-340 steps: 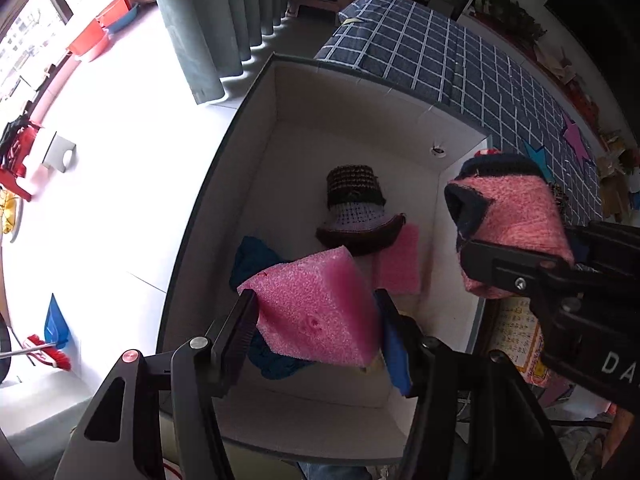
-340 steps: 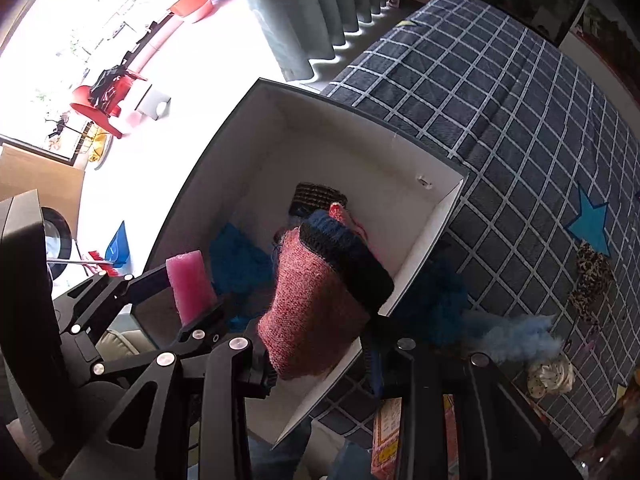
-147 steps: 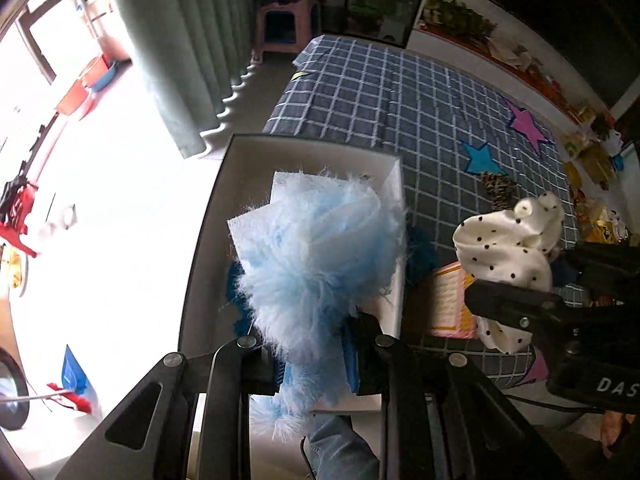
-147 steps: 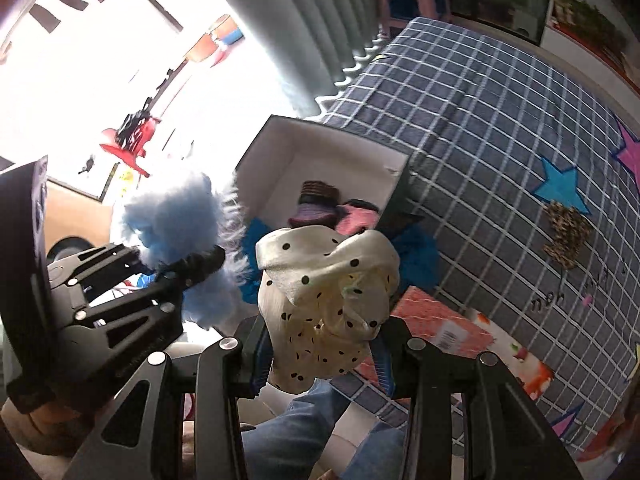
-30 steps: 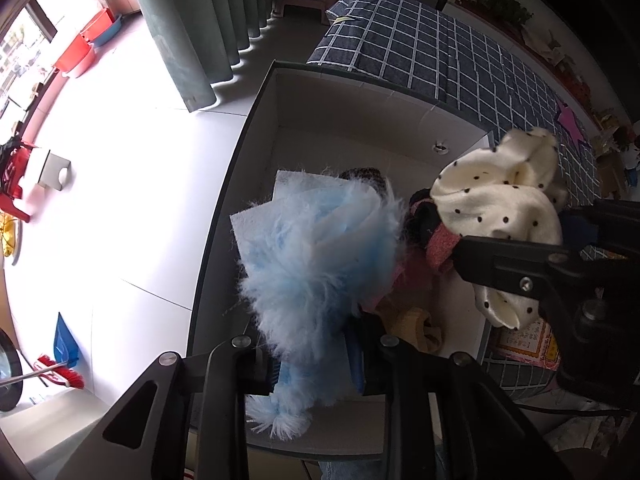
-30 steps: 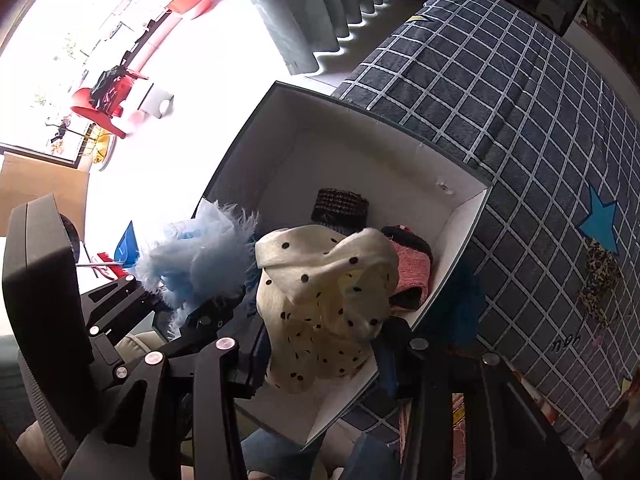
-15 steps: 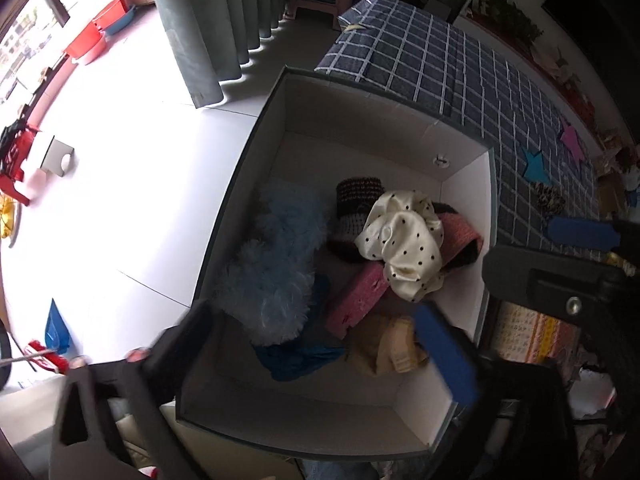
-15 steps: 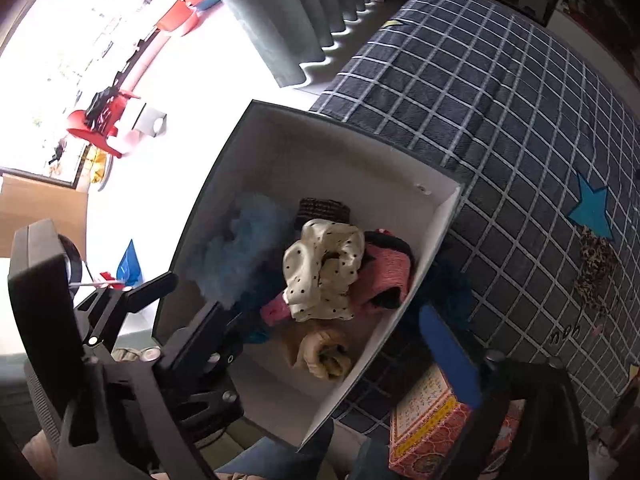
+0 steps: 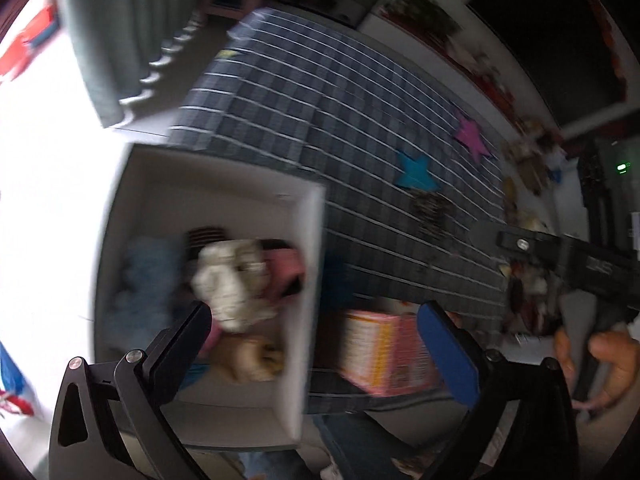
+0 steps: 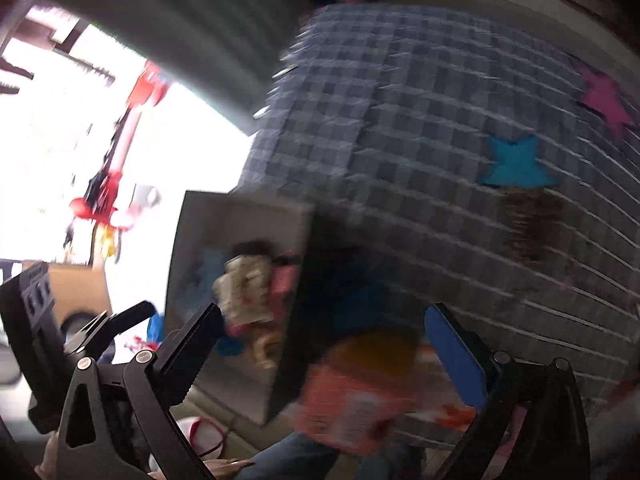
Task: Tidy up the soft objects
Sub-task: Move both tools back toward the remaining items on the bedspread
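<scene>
Both sets of jaws stand spread wide with nothing between them: the left gripper [image 9: 320, 340] hangs above the near rim of the white box [image 9: 310, 280], and the right gripper [image 10: 326, 344] over the table edge beside it. Inside the box lie the cream dotted cloth [image 9: 228, 280], a pale blue fluffy piece [image 9: 140, 276] and a pink knit [image 9: 284, 268], heaped together, presumably so they stay contained. A leopard-print item [image 9: 432, 210] lies loose on the checked cloth [image 9: 320, 92], well apart and probably next.
</scene>
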The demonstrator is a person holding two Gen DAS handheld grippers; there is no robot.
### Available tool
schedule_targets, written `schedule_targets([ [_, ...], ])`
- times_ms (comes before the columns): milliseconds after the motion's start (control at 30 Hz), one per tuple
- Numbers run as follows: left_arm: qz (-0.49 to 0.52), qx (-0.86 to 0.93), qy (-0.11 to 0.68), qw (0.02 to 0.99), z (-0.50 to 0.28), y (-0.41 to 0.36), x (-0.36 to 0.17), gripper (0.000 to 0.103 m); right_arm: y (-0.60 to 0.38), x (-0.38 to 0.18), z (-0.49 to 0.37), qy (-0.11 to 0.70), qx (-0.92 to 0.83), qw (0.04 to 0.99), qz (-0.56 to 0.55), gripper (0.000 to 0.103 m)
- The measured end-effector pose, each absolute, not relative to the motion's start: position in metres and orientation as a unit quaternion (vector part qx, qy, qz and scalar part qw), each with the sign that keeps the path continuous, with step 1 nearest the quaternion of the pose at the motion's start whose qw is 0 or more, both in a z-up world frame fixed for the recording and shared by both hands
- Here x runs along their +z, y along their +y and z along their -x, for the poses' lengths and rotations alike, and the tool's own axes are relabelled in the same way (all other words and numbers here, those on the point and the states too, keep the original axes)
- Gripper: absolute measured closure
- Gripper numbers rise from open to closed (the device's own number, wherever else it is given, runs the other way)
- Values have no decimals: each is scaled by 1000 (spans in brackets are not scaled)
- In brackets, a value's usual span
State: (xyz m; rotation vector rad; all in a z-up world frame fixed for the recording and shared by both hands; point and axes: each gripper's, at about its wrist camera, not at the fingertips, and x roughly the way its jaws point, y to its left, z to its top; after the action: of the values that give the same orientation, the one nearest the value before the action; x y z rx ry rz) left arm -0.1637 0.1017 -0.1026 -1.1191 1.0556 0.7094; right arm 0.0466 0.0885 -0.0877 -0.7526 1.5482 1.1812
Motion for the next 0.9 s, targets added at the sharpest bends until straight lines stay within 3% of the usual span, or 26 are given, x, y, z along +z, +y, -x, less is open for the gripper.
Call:
schedule_targets([
  [233, 462, 229, 592, 620, 45, 118, -146, 0, 44, -130, -133, 693, 404, 532, 271, 1],
  [433, 465, 190, 686, 527, -29, 119, -221, 0, 14, -169, -168, 726, 376, 522, 245, 1],
  [900, 402, 162, 829, 353, -58, 93, -340, 1, -11, -198, -214, 742, 390, 511, 188, 1],
])
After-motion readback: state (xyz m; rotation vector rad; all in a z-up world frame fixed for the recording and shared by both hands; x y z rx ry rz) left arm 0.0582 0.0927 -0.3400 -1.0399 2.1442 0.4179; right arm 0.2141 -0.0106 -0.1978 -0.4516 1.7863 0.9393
